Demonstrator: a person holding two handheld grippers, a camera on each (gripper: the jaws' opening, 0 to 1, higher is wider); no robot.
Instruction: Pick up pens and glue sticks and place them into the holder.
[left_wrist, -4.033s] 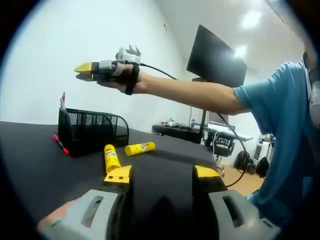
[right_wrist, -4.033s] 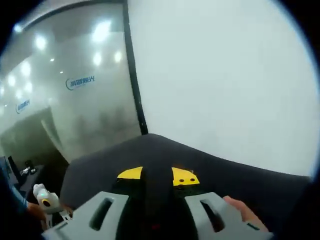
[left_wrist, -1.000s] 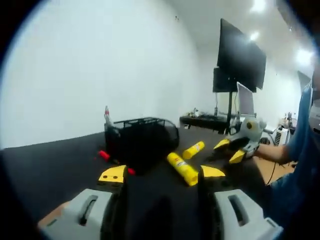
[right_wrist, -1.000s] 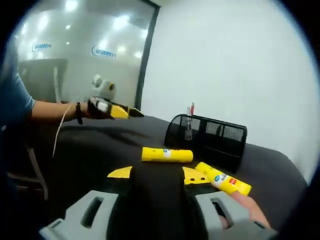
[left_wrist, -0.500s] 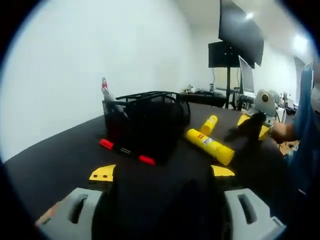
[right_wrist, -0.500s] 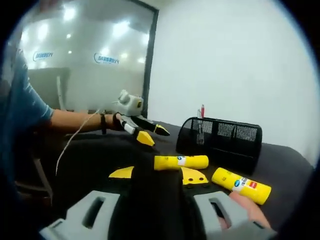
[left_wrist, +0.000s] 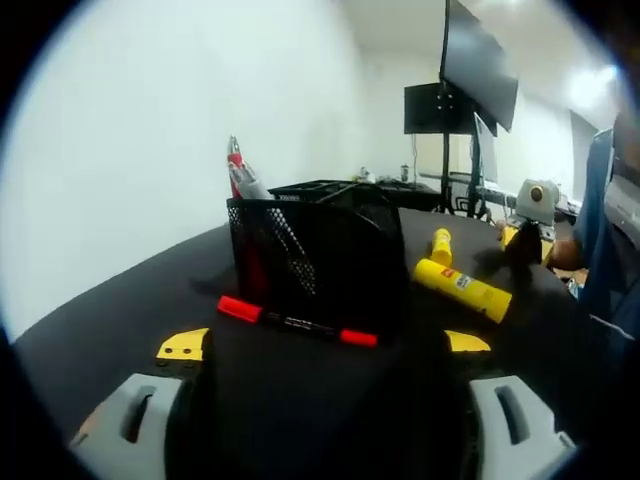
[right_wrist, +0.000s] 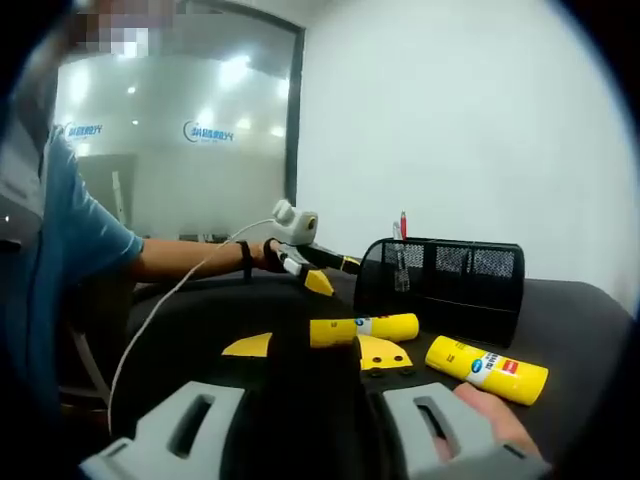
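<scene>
On black worktop (left_wrist: 110, 300): mesh holder (left_wrist: 315, 255) with red pen (left_wrist: 296, 323) lying against its near base.
Left tool (left_wrist: 325, 345) low before that pen, jaws spread, nothing between them. Two yellow glue sticks beside holder, one (right_wrist: 364, 328) just past right tool (right_wrist: 312, 350), other (right_wrist: 487, 369) further right. Right tool jaws narrowly apart, gripping nothing. Pen (left_wrist: 240, 170) upright inside holder.
</scene>
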